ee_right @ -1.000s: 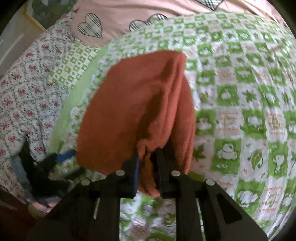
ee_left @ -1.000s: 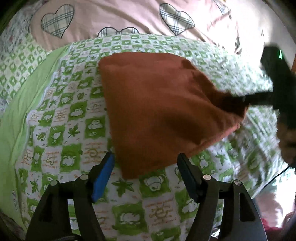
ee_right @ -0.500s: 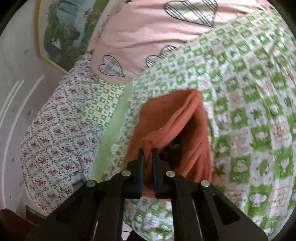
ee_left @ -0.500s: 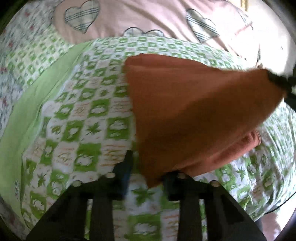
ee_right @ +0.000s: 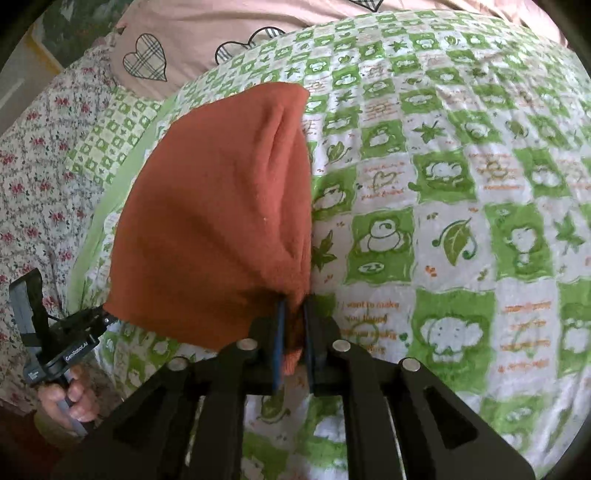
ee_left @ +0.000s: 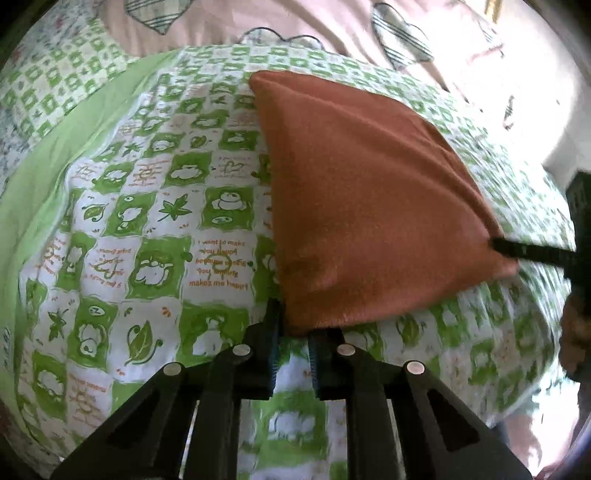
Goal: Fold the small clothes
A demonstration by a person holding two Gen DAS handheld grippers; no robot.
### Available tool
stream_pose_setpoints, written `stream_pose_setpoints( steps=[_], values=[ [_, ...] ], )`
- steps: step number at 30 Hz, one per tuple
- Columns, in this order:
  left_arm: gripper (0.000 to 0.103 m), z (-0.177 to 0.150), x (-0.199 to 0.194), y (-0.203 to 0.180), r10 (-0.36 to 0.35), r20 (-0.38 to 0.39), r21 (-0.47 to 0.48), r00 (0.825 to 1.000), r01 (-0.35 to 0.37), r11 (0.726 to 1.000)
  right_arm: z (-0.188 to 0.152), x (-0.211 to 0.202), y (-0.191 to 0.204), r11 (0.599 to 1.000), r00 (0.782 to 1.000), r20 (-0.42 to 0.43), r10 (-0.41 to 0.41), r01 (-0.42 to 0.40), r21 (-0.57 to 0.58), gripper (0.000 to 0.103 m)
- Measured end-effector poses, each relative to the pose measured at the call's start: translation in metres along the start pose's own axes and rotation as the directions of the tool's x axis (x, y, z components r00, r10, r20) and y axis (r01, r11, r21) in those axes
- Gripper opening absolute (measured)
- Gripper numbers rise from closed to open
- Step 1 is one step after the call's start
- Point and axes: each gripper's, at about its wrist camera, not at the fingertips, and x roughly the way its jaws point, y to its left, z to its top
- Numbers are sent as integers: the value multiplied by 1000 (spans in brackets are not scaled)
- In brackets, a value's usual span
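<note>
Rust-orange fleecy cloth (ee_left: 369,206) folded double on green-checked quilt (ee_left: 155,206), corners clamped, left gripper (ee_left: 293,332) closing, right gripper (ee_right: 293,325) easing open.

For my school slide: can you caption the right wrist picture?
Right gripper pinches a corner of the orange cloth over the green checked bedspread.

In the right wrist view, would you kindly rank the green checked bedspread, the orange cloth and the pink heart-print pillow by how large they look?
1. green checked bedspread
2. orange cloth
3. pink heart-print pillow, though it is cut off by the frame's top edge and lies farther away, so its true size is unsure.
</note>
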Motion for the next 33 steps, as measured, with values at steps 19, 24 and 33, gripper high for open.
stream_pose_setpoints(
  steps=[19,24,33],
  values=[
    [37,31,11,-30,-193,11,144,981,190,971,154,55,-1,982,984,86,158,-165,88,11],
    [38,26,20,-32,-175,-9,159,984,175,972,166,73,8,999,995,97,38,-38,-7,10],
    [38,34,4,-30,-215,-6,124,977,214,969,145,27,-4,997,986,163,-17,5,73,33]
  ],
)
